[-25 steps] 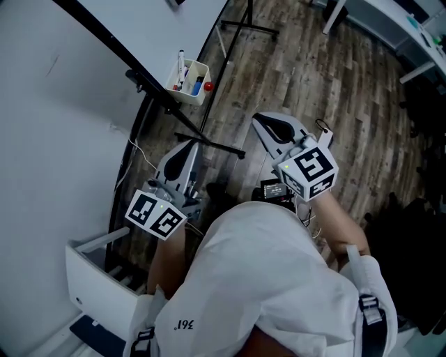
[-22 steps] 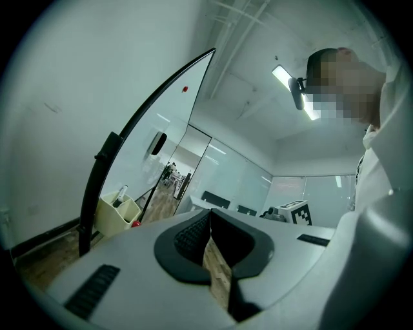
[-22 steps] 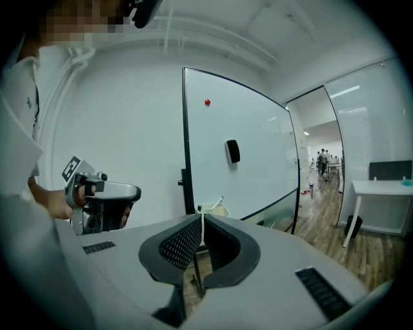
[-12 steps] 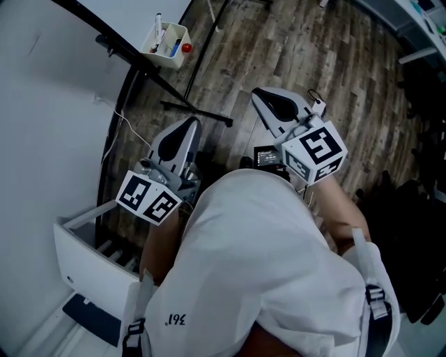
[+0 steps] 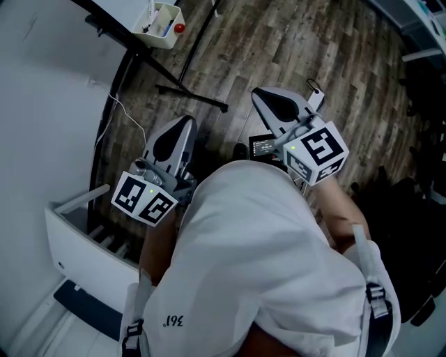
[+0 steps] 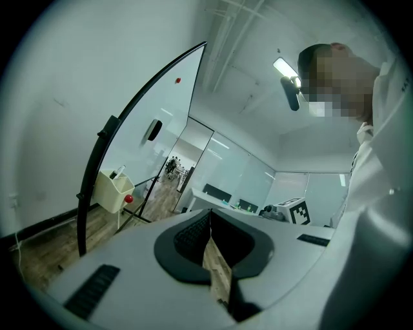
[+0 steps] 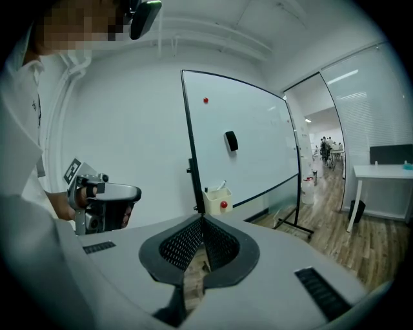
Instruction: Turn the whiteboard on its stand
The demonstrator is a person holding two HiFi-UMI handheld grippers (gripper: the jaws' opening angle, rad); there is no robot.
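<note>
The whiteboard [image 7: 251, 142] stands upright on its black-framed rolling stand [image 5: 188, 97], some way off from both grippers. It carries a black eraser [image 7: 231, 140] and a red magnet [image 7: 205, 100]. A white marker tray [image 5: 159, 15] with a red ball hangs at its edge. In the left gripper view the whiteboard [image 6: 161, 109] shows edge-on at the left. My left gripper [image 5: 182, 127] and right gripper [image 5: 259, 96] are held side by side in front of the person's chest. Both are shut and hold nothing, and neither touches the board.
A white box-like unit [image 5: 77, 258] stands against the wall at the lower left. A thin cable [image 5: 118, 111] trails on the wooden floor by the stand. White desks [image 7: 387, 174] and glass partitions lie beyond the board.
The whiteboard edge and marker tray have slid up and left in the head view, out toward the frame's corner. Both grippers keep their places, shut.
</note>
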